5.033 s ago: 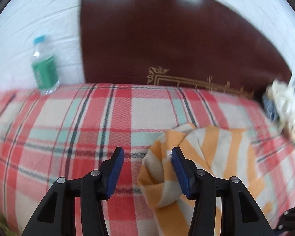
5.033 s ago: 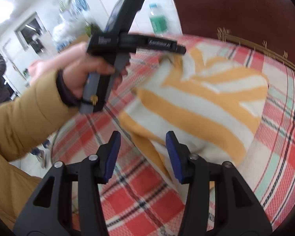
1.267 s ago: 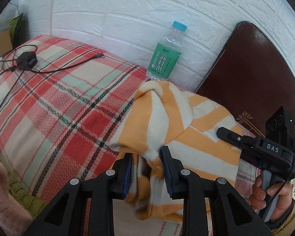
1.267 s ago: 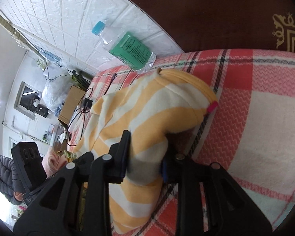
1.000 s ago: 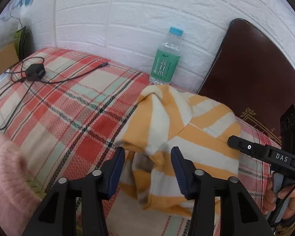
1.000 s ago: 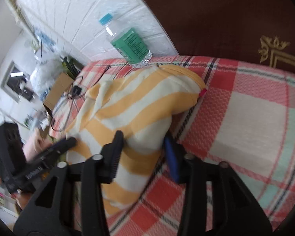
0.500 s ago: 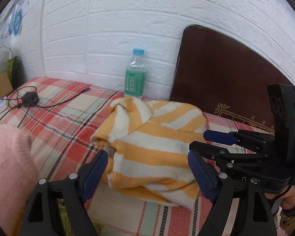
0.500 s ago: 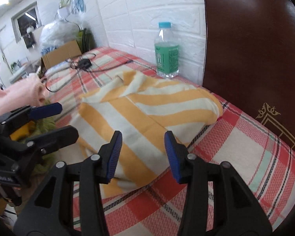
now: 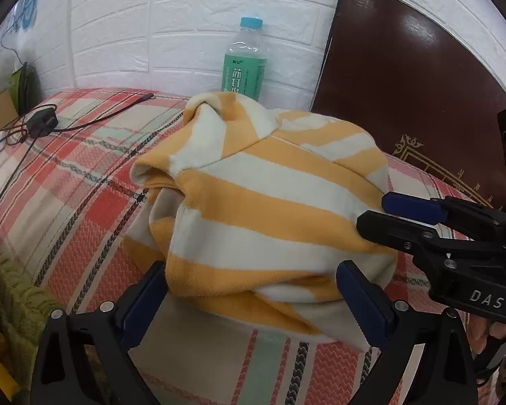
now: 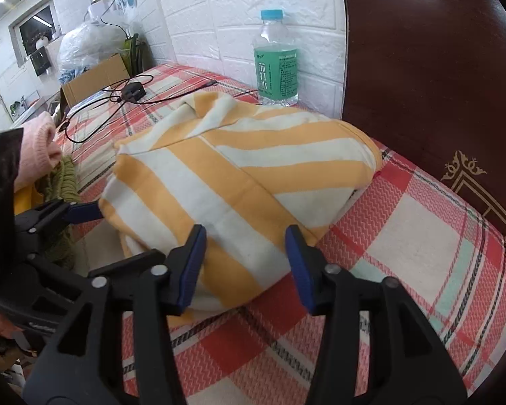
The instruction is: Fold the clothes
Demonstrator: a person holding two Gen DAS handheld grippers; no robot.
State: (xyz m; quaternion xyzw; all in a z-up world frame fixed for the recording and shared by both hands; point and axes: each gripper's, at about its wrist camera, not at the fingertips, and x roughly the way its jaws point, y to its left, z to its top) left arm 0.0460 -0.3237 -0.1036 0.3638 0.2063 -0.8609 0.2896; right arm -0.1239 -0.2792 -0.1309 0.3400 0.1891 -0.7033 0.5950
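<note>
a: while straddling the striped top (image 9: 270, 202) from the near side, opening right up. look at the left gripper (image 9: 251, 280), spreading its jaws about as wide as can be, with the bundle between the pads but nothing pinched.

b: same over on the right gripper (image 10: 245, 236). opening its jaws too, with cloth lying between and just ahead of them, not squeezed. looks like letting go on both sides.

a: makes sense as a release once a fold is made. lies flat on its own, so no need for a hold.

b: and parked where? on the plaid bedcover (image 9: 84, 175), up near the dark headboard (image 9: 404, 84), just in front of the water bottle (image 9: 244, 64) by the white brick wall.

a: probably put there to keep clear of the other laundry. see the pink knit (image 10: 37, 141) and green knit (image 10: 62, 179) heaped at the near left edge. keeps off the charger cable (image 9: 40, 121) farther left too.

b: now for looks. orange and cream stripes, thick soft fabric, doubled over into a rounded packet rather than a crisp rectangle.

a: puffy on top, with a loose cuff or hem poking up at the far end and a flap sagging open on the left side.

b: shows a lower layer sticking out along the near edge as well. folded, roughly, but not tidy.

a: could do with a press or one more tuck, judging by that bulge.
</note>
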